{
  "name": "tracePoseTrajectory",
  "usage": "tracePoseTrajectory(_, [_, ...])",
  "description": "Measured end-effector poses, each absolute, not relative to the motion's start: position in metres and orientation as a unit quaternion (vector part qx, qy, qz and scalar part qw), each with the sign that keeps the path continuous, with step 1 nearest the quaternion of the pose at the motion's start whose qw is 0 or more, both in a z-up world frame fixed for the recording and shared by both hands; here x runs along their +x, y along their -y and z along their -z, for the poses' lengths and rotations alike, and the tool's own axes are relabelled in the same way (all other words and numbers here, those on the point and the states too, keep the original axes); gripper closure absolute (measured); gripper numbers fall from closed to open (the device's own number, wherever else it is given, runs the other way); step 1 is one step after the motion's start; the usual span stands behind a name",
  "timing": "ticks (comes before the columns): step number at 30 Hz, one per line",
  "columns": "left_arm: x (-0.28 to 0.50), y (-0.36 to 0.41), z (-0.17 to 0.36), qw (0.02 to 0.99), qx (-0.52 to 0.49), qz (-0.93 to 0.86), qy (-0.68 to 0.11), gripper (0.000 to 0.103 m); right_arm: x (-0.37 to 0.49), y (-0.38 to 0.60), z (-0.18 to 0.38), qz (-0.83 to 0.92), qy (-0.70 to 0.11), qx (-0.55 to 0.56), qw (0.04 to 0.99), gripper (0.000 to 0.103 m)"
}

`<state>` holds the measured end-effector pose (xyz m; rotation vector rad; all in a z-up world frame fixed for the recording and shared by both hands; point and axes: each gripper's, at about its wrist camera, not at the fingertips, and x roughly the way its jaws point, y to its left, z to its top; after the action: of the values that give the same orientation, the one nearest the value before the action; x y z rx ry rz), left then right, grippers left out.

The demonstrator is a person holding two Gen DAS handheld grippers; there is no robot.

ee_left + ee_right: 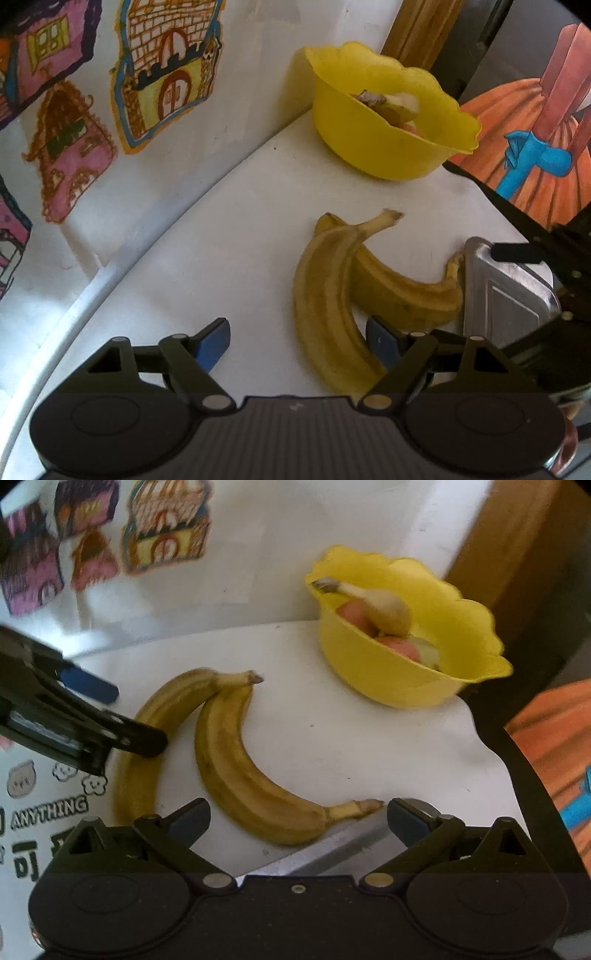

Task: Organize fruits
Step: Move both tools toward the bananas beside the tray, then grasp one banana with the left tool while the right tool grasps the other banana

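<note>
plastic, peel and metal on a white counter

the bowl (406, 679) looks like smooth, slightly glossy yellow plastic; the two bananas (236, 768) have matt, brown-flecked peel; the counter (229, 236) is smooth and white with a faint sheen; the tray (506, 295) is brushed metal; both tongs (295, 345) (297, 821) are matt black plastic with blue pads (212, 345).

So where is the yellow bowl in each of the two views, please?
Left wrist view: yellow bowl upper centre-right, behind the two bananas.
Right wrist view: yellow bowl upper right, a banana and other fruit inside.
Shared landmark: the castle drawing on the wall.
</note>
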<state>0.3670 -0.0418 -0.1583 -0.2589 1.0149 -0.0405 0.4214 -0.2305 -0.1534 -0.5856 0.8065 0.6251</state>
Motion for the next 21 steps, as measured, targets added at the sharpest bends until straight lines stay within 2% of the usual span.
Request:
tracePoseTrajectory(6, [0.375, 0.046, 0.161, 0.859, -0.123, 0.031, -0.496, 0.020, 0.425, 0.212, 0.166, -0.308, -0.375, -0.327, 0.811, 0.003])
tracePoseTrajectory(9, [0.379, 0.056, 0.164, 0.861, -0.106, 0.033, -0.497, 0.023, 0.428, 0.208, 0.171, -0.319, -0.377, -0.327, 0.806, 0.008])
tracePoseTrajectory(15, [0.386, 0.068, 0.164, 0.864, -0.088, 0.020, -0.495, 0.040, 0.438, 0.213, 0.173, -0.340, -0.383, -0.288, 0.809, 0.017])
tracePoseTrajectory(17, [0.388, 0.067, 0.163, 0.863, -0.098, 0.022, -0.496, 0.049, 0.437, 0.213, 0.173, -0.348, -0.384, -0.278, 0.809, 0.020])
tracePoseTrajectory(18, [0.387, 0.067, 0.163, 0.862, -0.108, 0.023, -0.495, 0.058, 0.434, 0.213, 0.173, -0.351, -0.385, -0.275, 0.808, 0.023])
tracePoseTrajectory(21, [0.386, 0.065, 0.163, 0.860, -0.116, 0.013, -0.496, 0.060, 0.433, 0.211, 0.172, -0.358, -0.390, -0.267, 0.805, 0.028])
